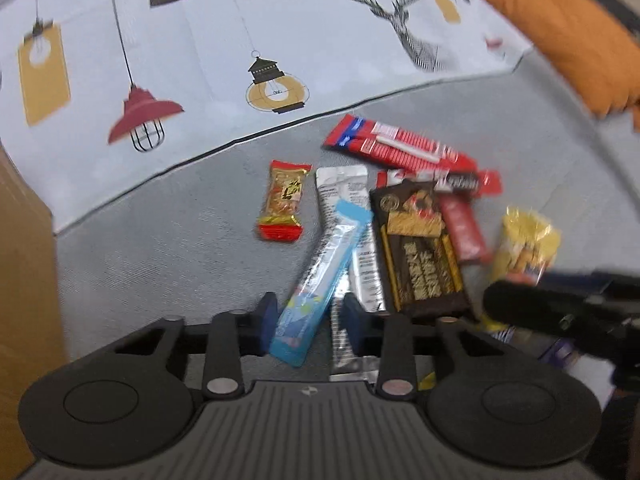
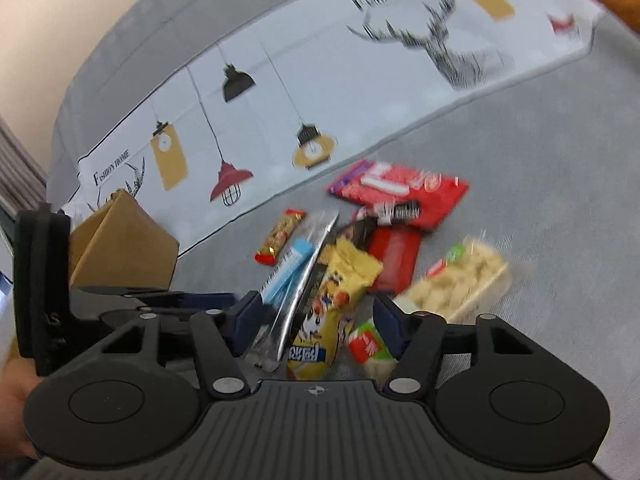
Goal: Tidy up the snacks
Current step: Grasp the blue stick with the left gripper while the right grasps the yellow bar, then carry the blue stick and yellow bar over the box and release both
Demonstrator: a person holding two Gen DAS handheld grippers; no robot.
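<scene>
Now — blue stick pack (image 1: pixel 320 284) long axis away, tilted right | left hand-held gripper (image 1: pixel 310 316) spread astride | right hand-held gripper (image 2: pixel 318 320) spread

Glossy foil snack wrappers (image 1: pixel 420 248) on matt grey cloth (image 1: pixel 160 248)

grey sofa (image 2: pixel 540 168) | lamp-and-deer printed cloth (image 1: pixel 200 60) | orange cushion (image 1: pixel 580 40), blurred

Snack packets lay clustered on grey fabric. A blue stick packet (image 1: pixel 320 276) overlapped a silver sachet (image 1: pixel 352 216) beside a dark chocolate bar (image 1: pixel 424 256). A red-orange bar (image 1: pixel 283 204) lay apart.
</scene>
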